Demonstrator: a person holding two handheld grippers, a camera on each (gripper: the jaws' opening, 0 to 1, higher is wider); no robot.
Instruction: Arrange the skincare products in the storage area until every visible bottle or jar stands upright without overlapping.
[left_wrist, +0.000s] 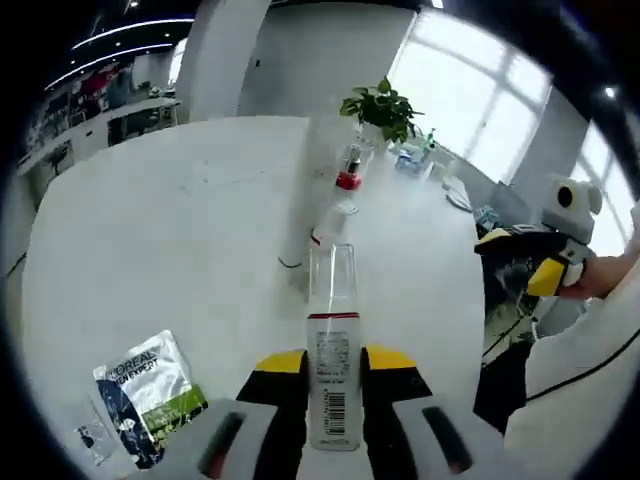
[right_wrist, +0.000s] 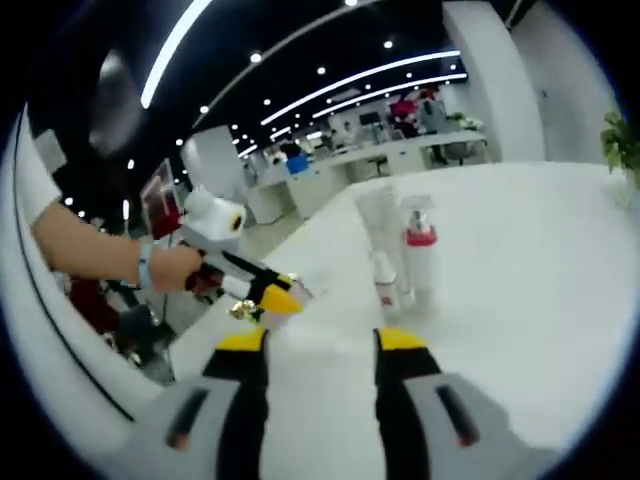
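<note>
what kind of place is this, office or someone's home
Most likely an open-plan office. Long strip ceiling lights run over rows of desks in the background, big windows line one wall, and the work happens on a large white table with a potted plant.

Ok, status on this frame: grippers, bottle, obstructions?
Left gripper shut on clear-capped bottle. Right gripper open, nothing between jaws. Sachet flat beside left jaw. Other bottles upright ahead.

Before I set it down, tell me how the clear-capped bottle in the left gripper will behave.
The bottle is tall and slim, so it probably tips easily once released. Its smooth body may slip between the left gripper jaws. It looks rigid, not floppy.
</note>
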